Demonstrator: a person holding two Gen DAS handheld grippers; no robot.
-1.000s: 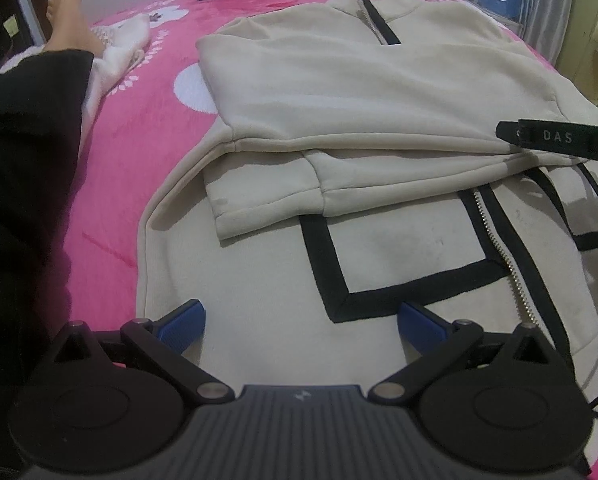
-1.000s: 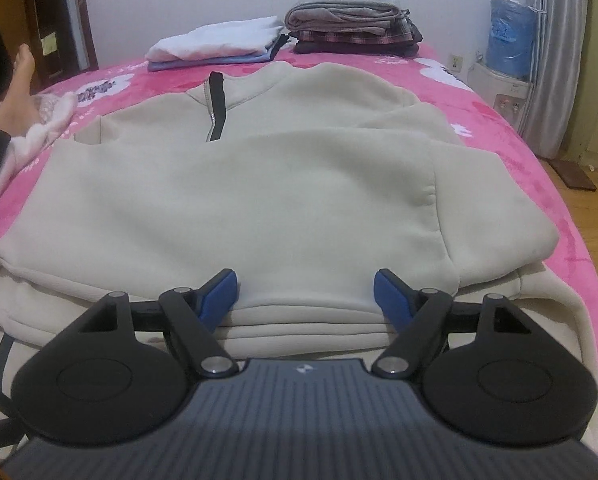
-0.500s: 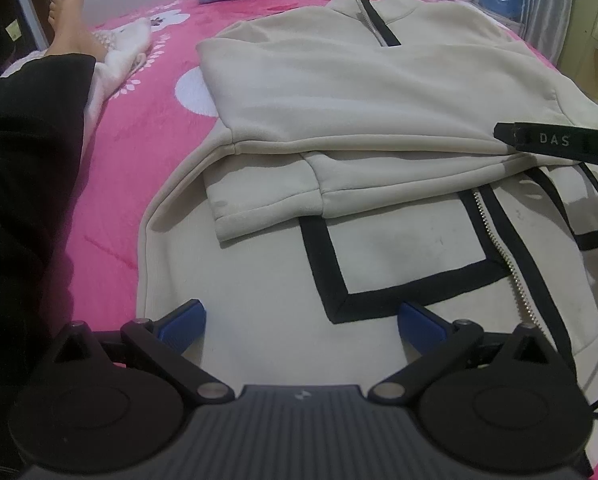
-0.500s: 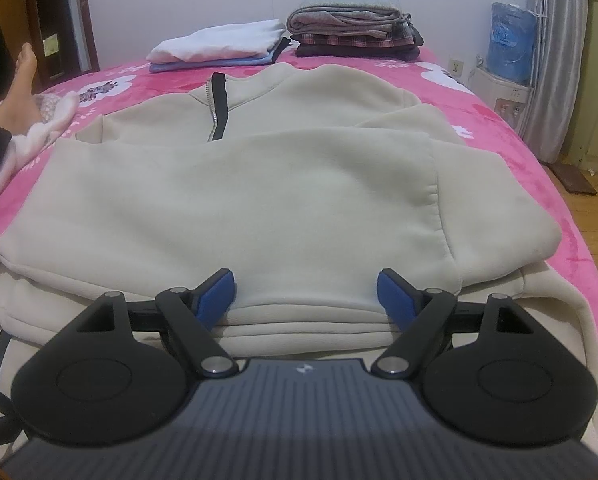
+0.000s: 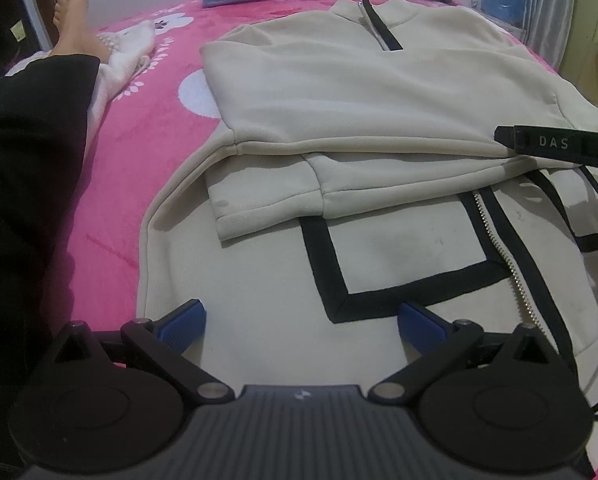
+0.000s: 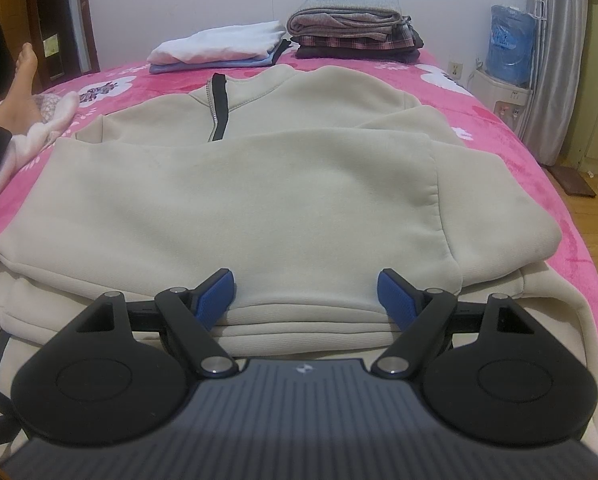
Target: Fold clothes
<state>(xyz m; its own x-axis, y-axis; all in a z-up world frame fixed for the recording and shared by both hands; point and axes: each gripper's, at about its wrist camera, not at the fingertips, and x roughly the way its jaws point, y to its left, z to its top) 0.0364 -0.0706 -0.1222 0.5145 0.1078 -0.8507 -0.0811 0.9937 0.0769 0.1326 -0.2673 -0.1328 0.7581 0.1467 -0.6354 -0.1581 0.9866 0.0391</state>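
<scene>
- Left wrist view shows the cream zip jacket [image 5: 379, 112] lying flat on the pink bed [image 5: 147, 128], collar at the far end, hem nearest us.
- We find both sleeves already brought in across the body: one broad sleeve panel [image 5: 379, 120] lies crosswise over the chest, and a second cuff [image 5: 267, 196] shows from under its near edge.
- Lower front of the jacket, with its black trim [image 5: 331, 272] and zip [image 5: 503, 248], is still spread out unfolded toward us.
- Left tool [image 5: 301, 322] hangs spread wide just above the lower front, near the jacket's left side edge; its blue pads pinch nothing.
- Right wrist view places the right tool [image 6: 306, 294] spread wide at the near edge of the folded sleeve panel [image 6: 239, 216], pads either side of the cloth ridge but not pressing on it. It holds nothing.
- We judge the sleeve stage done and the lengthwise fold not yet begun: the hem has still to go up toward the collar.
- Next move, in our judgement, calls for both tools to come down on the hem corners nearest us, each pinching the full thickness of cloth, then to lift and carry the hem evenly over the sleeves.
- Finished piles, a white and blue stack [image 6: 219, 46] and a grey and plaid stack [image 6: 355, 28], sit at the far end of the bed, well apart from the jacket.
- A person's bare foot [image 5: 73, 20] rests at the bed's left edge, away from the work.
</scene>
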